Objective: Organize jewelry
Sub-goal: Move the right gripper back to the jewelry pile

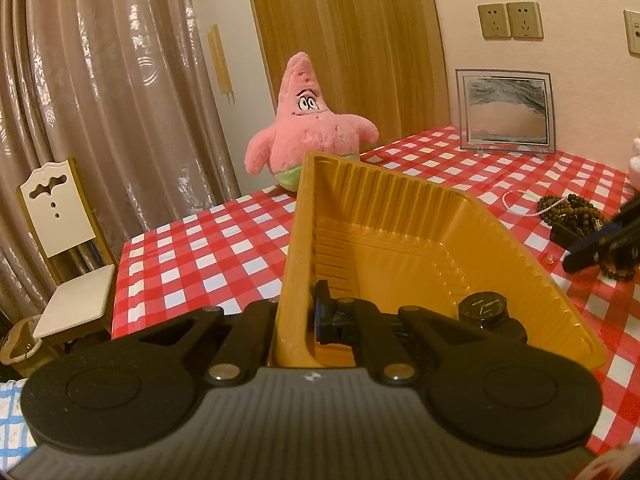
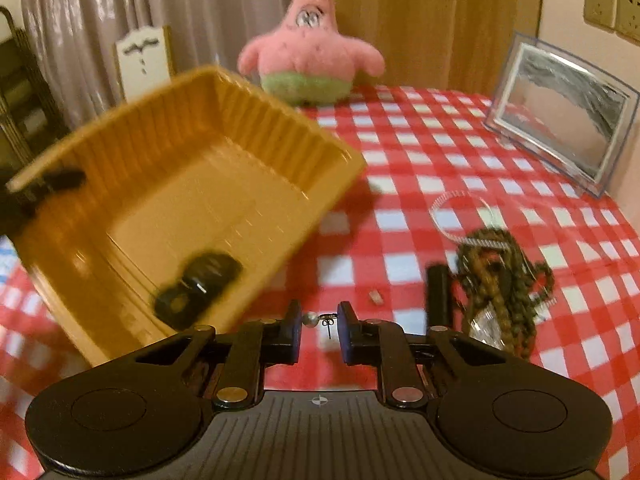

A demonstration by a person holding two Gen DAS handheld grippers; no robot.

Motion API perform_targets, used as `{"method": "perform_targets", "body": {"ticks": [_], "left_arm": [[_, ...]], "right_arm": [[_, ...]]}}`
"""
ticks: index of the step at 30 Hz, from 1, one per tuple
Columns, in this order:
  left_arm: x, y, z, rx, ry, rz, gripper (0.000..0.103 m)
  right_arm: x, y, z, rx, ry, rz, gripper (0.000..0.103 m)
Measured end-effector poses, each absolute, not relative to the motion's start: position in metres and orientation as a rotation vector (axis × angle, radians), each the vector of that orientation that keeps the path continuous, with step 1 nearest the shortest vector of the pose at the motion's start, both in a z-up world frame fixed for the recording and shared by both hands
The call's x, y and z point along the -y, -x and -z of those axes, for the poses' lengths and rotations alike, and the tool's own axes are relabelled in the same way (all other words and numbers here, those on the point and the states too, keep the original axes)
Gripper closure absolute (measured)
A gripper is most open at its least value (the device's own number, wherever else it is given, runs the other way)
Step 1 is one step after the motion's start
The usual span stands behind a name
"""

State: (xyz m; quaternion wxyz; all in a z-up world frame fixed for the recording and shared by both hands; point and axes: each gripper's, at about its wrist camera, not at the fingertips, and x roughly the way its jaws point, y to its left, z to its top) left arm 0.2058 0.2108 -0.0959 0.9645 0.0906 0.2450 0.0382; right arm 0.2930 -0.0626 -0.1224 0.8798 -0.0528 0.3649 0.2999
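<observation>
My left gripper (image 1: 298,320) is shut on the near left wall of a yellow plastic tray (image 1: 400,216), which is tilted up off the table. A black watch (image 1: 486,314) lies in the tray's low corner; it also shows in the right wrist view (image 2: 204,280) inside the tray (image 2: 180,184). My right gripper (image 2: 319,330) holds a small pearl stud earring (image 2: 316,320) between its narrowly parted pads, just right of the tray. A pile of brown bead strands (image 2: 500,280) and a white pearl bracelet (image 2: 460,216) lie on the checked cloth to the right.
A pink starfish plush (image 2: 312,48) sits at the table's far edge. A clear framed picture (image 2: 560,116) stands at the back right. A small black bar (image 2: 438,292) and a tiny pale piece (image 2: 376,296) lie near the beads. A white chair (image 1: 68,240) stands left of the table.
</observation>
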Motion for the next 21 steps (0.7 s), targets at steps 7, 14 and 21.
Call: {"method": "perform_targets", "body": {"ticks": [7, 14, 21], "left_arm": [[-0.210, -0.207, 0.096, -0.503, -0.193, -0.077, 0.099], [-0.210, -0.207, 0.096, -0.502, -0.191, -0.081, 0.099], [-0.210, -0.207, 0.096, -0.501, -0.193, -0.080, 0.099]], "right_arm": [[0.037, -0.288, 0.101, -0.796, 0.033, -0.832, 0.084], [0.012, -0.276, 0.118, -0.856, 0.079, -0.895, 0.084], [0.023, -0.270, 0.110, -0.804, 0.016, -0.894, 0.053]]}}
